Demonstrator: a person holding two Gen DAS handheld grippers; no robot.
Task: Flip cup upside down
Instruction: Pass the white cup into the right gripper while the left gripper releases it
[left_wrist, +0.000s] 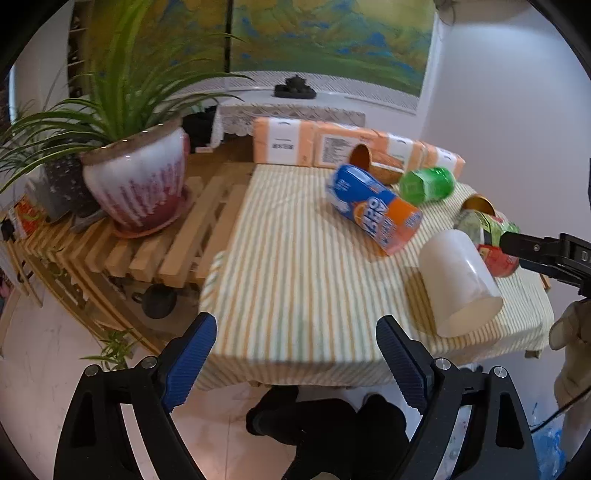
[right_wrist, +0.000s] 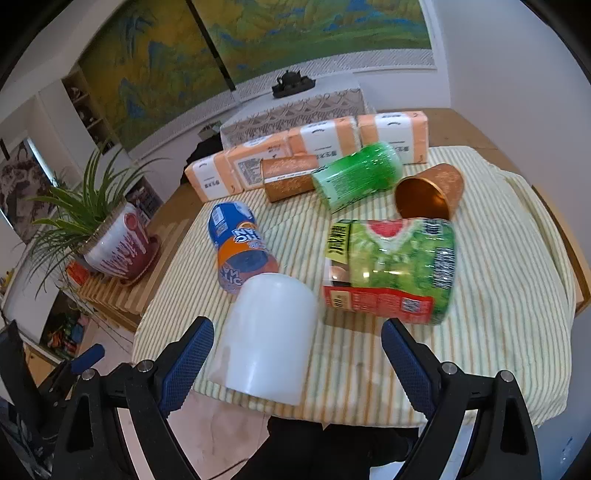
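Note:
A white plastic cup (right_wrist: 269, 336) lies on its side on the striped tablecloth (right_wrist: 491, 332) near the table's front edge, its open mouth toward me. It also shows in the left wrist view (left_wrist: 458, 280), at the right. My right gripper (right_wrist: 297, 354) is open, its blue-padded fingers on either side of the cup's mouth end, not touching it. My left gripper (left_wrist: 297, 350) is open and empty above the table's front edge, left of the cup. The right gripper's black tip shows in the left wrist view (left_wrist: 543, 254).
Lying on the cloth: a blue-orange canister (right_wrist: 236, 247), a green bottle (right_wrist: 354, 175), a green-red watermelon-label jar (right_wrist: 391, 269), a copper cup (right_wrist: 430, 192), a copper tube (right_wrist: 291, 177). Orange tissue packs (right_wrist: 310, 151) line the back. A potted plant (left_wrist: 140, 181) stands on a slatted rack at left.

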